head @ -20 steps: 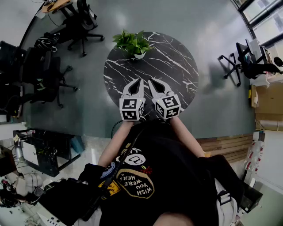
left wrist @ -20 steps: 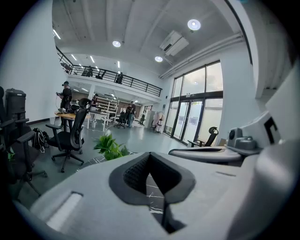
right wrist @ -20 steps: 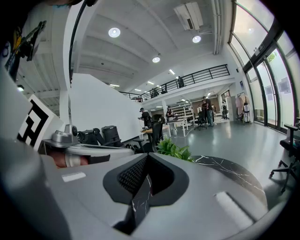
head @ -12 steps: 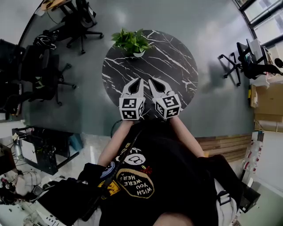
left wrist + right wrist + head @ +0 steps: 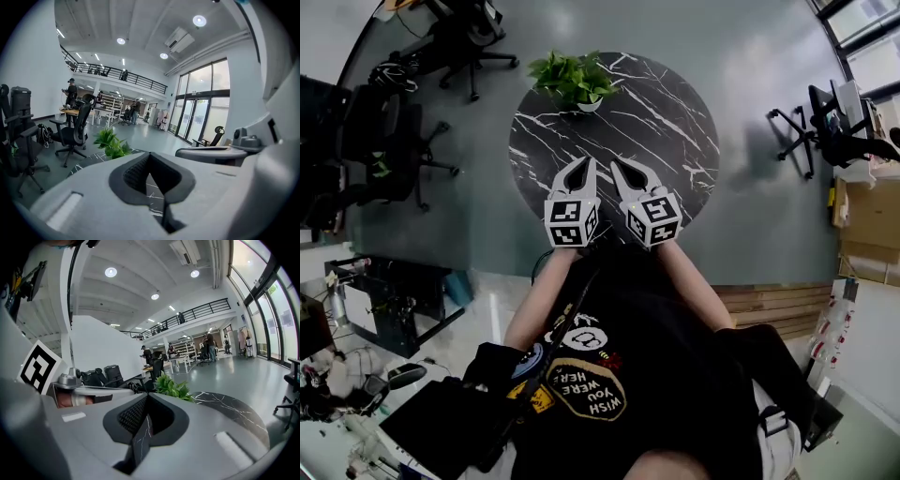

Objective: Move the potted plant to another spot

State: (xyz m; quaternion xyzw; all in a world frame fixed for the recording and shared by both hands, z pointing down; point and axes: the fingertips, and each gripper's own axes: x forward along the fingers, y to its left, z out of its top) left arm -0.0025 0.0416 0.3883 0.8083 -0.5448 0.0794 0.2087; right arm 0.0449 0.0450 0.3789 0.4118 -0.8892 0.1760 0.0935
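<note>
The potted plant point(image 5: 572, 80), green leaves in a small white pot, stands at the far left edge of the round black marble table point(image 5: 661, 122). My left gripper point(image 5: 588, 162) and right gripper point(image 5: 617, 165) hover side by side over the table's near edge, well short of the plant. Both are shut with nothing between the jaws. Past the shut left gripper point(image 5: 149, 154), the left gripper view shows the plant point(image 5: 112, 143) ahead and slightly left. In the right gripper view the plant point(image 5: 173, 386) stands just beyond the shut right gripper point(image 5: 147, 397).
Black office chairs point(image 5: 394, 141) stand on the grey floor left of the table, and another chair point(image 5: 820, 122) is at the right. Cardboard boxes point(image 5: 872, 211) and wooden boards point(image 5: 773, 309) lie at the right. A cluttered desk point(image 5: 384, 309) sits at lower left.
The table and plant have slid slightly up and left in the head view. Both grippers stay shut and side by side over the near edge.
</note>
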